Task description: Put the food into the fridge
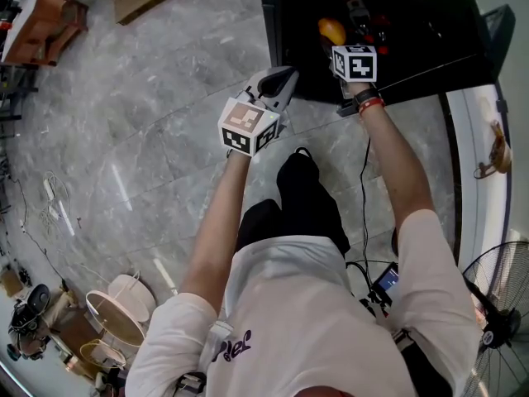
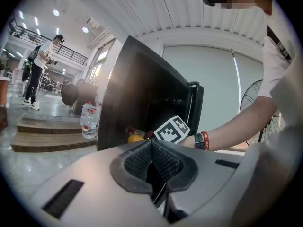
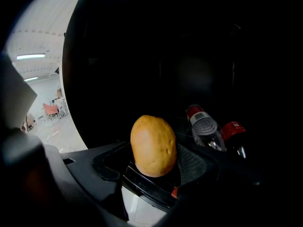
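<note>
Yellow-orange potato-like food [image 3: 153, 145] clamped in right gripper [image 3: 156, 167] jaws, at mouth of dark fridge [image 1: 413, 23], near two bottles [image 3: 207, 131]. Judged: set down clear of bottles and release only once supported. Left gripper [image 2: 152, 162] jaws together, empty, outside fridge.

Too dark inside the black boxy fridge [image 3: 199, 56] to tell shelves from walls. Hidden between the right gripper's [image 3: 158, 168] jaws: underside of the smooth yellow-orange oval fruit [image 3: 152, 143]. Lost in shadow: lower bodies of the two red-capped clear plastic bottles [image 3: 206, 129]. Cropped at the head view's corner: black wire-cage standing fan [image 1: 496, 292].
</note>
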Demonstrator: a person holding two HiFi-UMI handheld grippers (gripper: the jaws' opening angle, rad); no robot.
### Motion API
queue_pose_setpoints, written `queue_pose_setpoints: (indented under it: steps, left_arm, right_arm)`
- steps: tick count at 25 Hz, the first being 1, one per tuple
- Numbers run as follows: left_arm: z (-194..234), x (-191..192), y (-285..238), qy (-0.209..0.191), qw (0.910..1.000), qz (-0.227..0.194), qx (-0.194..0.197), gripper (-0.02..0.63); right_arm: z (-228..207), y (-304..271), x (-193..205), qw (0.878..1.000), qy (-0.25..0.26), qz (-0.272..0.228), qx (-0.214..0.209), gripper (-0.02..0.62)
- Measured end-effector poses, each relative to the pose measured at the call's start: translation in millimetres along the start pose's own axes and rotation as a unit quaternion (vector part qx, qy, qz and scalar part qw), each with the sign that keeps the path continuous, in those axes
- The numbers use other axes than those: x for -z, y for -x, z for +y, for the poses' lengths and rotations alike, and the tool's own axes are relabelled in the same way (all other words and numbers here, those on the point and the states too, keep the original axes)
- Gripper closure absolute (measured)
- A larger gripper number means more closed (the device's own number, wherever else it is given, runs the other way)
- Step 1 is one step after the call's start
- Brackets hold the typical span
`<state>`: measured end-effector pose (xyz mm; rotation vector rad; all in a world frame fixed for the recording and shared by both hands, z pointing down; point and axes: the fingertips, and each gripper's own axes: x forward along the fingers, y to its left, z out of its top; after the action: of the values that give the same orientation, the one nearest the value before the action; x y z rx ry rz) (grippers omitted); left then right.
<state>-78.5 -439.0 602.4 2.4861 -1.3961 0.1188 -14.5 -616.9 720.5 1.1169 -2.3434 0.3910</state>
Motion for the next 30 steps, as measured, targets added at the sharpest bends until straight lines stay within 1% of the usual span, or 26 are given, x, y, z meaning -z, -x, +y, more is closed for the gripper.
queue_pose_setpoints:
  steps: [3, 11, 18, 21, 25, 30]
  left_arm:
    - [2, 4, -4, -0.001, 1.0000, 0.001, 0.000, 0.588]
    - [6, 6, -13, -0.007, 1.0000, 0.003, 0.000, 0.588]
    - [11, 5, -12, -0.006, 1.0000, 0.001, -0.001, 0.588]
    - [13, 4, -12, -0.006, 1.0000, 0.001, -0.002, 0.588]
    - [15, 7, -10, -0.008, 1.0000, 0.002, -0.003, 0.588]
    - [18, 7, -5, -0.006, 1.0000, 0.002, -0.006, 0.588]
  right_arm:
    - [-5, -5, -1, 1.000, 0.004, 0.003, 0.008, 0.278]
    - [-10, -27, -3, 1.000, 0.020, 0.006, 0.001, 0.278]
    - [-10, -32, -10, 1.000, 0.029, 0.003, 0.009, 0.279]
    - [-9, -37, -11, 0.999, 0.035, 0.000, 0.006, 0.278]
    - [-7, -38, -8, 0.999, 0.038, 0.008, 0.002, 0.278]
    - [-3, -35, -7, 0.999, 0.033, 0.009, -0.004, 0.238]
